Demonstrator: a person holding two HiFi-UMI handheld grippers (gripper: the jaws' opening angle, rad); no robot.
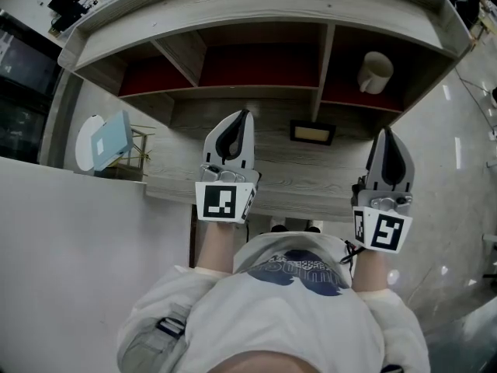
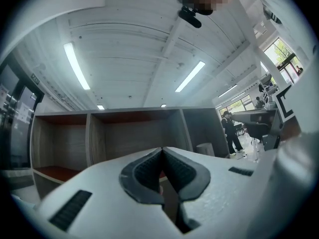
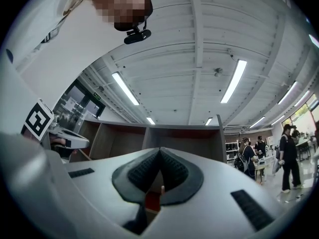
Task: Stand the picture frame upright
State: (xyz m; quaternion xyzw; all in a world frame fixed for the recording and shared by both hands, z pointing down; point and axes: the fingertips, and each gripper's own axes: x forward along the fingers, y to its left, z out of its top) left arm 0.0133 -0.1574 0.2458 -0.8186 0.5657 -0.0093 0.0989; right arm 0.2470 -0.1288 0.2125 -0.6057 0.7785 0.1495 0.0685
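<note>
The picture frame (image 1: 312, 133) appears to lie flat near the table's (image 1: 287, 179) back edge, under the shelf divider (image 1: 324, 68). The left gripper (image 1: 241, 123) and right gripper (image 1: 387, 140) hang nearer the front edge, jaws clenched on nothing. The person should probably part one pair, pinch the frame's near rim and tip it up slowly. No writing is legible, only the square markers (image 1: 218, 201).

Head view looks down; gripper views share its shelf (image 1: 233, 92).
</note>
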